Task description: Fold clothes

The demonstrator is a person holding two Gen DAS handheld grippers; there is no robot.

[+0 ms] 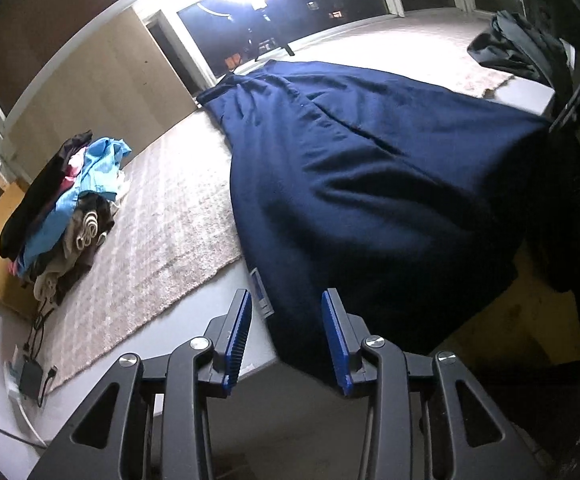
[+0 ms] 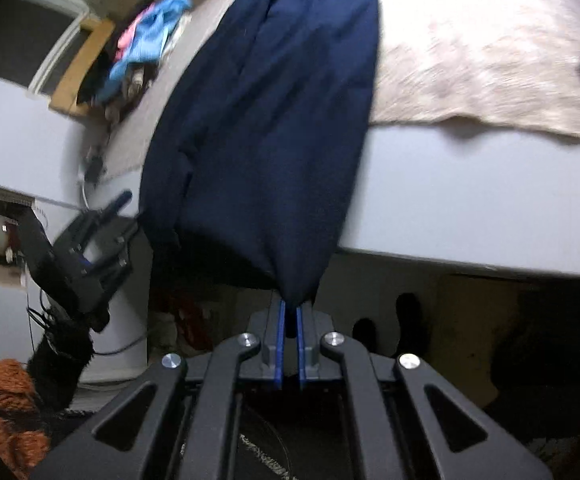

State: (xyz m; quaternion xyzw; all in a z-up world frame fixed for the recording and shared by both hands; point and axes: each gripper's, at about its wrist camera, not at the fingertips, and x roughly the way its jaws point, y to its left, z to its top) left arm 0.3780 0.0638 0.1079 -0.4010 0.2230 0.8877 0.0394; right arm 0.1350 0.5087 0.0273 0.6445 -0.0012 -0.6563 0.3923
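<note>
Right tool (image 2: 289, 312) pinches the navy garment's (image 2: 266, 128) hanging edge at lower centre; left tool (image 1: 286, 336) is spread, empty.
The garment lies across the counter (image 2: 469, 200) toward the upper frame; judged next: left tool takes the near corner.

The garment (image 1: 369, 184) I hold is plain navy, no print. My left claw (image 1: 286, 340) and right claw (image 2: 290, 344) are black with blue ribbed pads. The tabletop (image 2: 469, 200) is pale grey under a beige mottled rug (image 1: 162, 232); the clothes pile (image 1: 66, 208) mixes sky blue, pink, black and cream
</note>
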